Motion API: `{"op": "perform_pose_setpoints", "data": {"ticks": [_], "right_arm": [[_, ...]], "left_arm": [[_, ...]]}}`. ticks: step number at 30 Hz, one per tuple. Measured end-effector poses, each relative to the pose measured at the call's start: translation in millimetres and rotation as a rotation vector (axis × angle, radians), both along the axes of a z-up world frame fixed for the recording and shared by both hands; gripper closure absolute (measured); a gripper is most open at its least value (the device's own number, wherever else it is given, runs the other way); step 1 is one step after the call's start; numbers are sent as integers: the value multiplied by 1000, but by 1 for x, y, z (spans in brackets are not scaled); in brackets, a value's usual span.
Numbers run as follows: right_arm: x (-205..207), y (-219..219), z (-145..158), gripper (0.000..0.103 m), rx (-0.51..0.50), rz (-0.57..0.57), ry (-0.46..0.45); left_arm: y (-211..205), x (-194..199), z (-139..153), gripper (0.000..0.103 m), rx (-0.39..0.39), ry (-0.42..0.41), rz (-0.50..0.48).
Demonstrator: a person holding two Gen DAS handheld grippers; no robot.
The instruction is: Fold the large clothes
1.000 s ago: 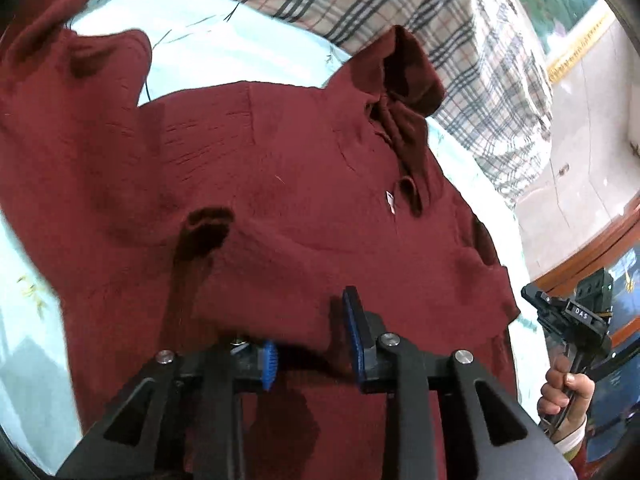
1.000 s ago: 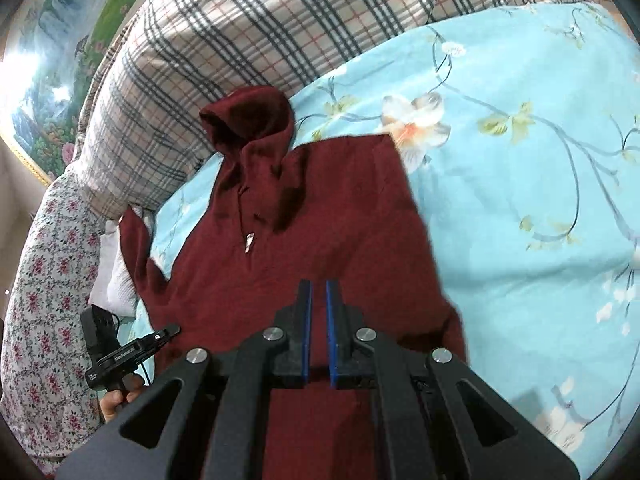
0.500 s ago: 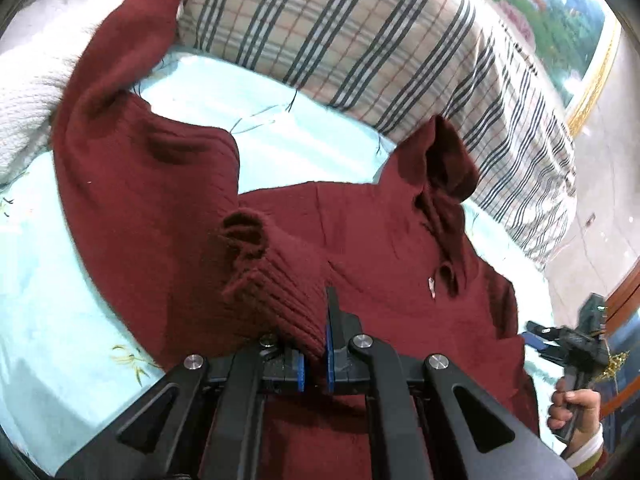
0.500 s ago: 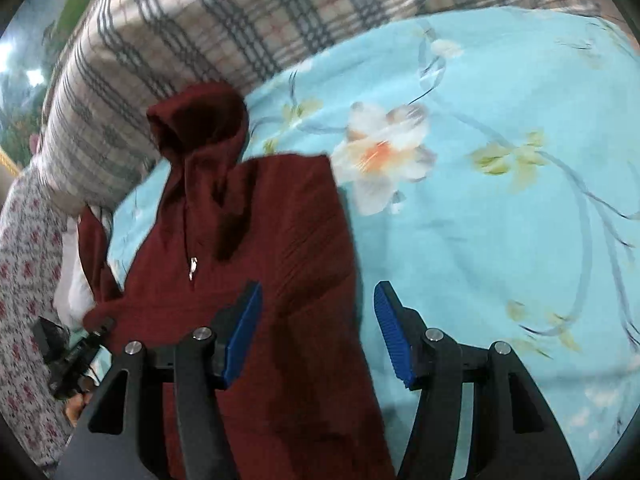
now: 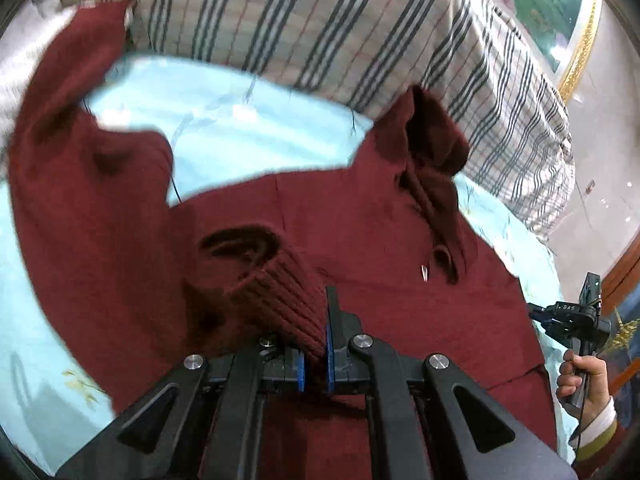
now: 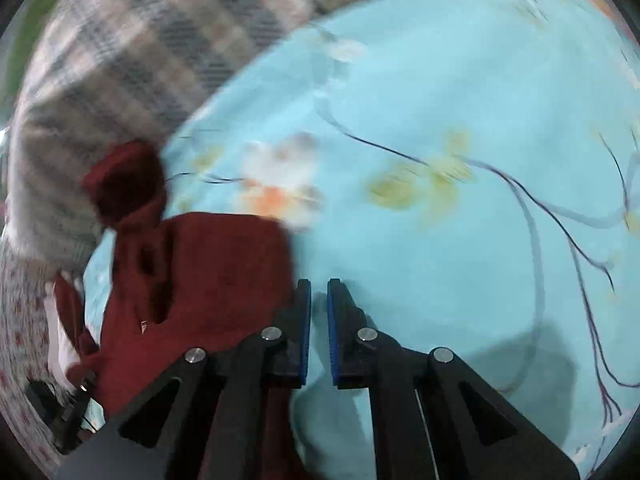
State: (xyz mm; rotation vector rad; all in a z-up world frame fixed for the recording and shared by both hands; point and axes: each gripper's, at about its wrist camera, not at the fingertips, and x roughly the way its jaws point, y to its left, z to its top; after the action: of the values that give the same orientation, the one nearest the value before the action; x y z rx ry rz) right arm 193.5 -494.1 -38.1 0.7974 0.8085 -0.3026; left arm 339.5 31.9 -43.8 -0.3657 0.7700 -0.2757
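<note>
A dark red hooded sweater [image 5: 380,248] lies spread on the light blue floral bed sheet [image 5: 224,136], hood toward the plaid pillow. My left gripper [image 5: 314,344] is shut on the sweater's ribbed sleeve cuff [image 5: 280,300] and holds it lifted over the sweater's body. The sleeve arcs back to the left. My right gripper [image 6: 318,320] is shut and empty, over bare sheet [image 6: 440,260] just right of the sweater's folded edge [image 6: 200,272]. The right gripper also shows in the left wrist view [image 5: 568,316], held in a hand at the right edge.
A plaid pillow [image 5: 360,40] runs along the head of the bed. A white knitted item [image 5: 16,64] lies at the far left. A floral fabric [image 6: 20,320] borders the bed. Floor and a wooden frame [image 5: 624,268] lie beyond the bed's right edge.
My left gripper closed on the sleeve cuff and carried it over the sweater's body. My right gripper let go of the sweater, swung right over the sheet and shut again.
</note>
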Motion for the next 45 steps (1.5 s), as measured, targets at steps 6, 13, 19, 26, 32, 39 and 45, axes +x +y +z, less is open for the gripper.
{"op": "perform_pose_setpoints", "data": {"ticks": [6, 13, 19, 26, 32, 39, 45], "right_arm": [[6, 43, 17, 44, -108, 145, -1], [19, 41, 12, 97, -143, 137, 61], [0, 68, 35, 90, -295, 59, 89], [12, 123, 3, 69, -222, 261, 133], [-18, 115, 33, 69, -142, 211, -40], [-12, 170, 47, 67, -94, 357, -120], [-18, 197, 36, 67, -45, 421, -103]], "left_arm": [[-3, 0, -9, 97, 20, 17, -2], [-2, 3, -4, 96, 36, 14, 4], [5, -2, -9, 90, 11, 38, 25], [16, -15, -4, 86, 9, 57, 32], [88, -24, 29, 65, 23, 10, 165], [171, 27, 45, 41, 16, 31, 336], [220, 76, 25, 39, 57, 85, 449]]}}
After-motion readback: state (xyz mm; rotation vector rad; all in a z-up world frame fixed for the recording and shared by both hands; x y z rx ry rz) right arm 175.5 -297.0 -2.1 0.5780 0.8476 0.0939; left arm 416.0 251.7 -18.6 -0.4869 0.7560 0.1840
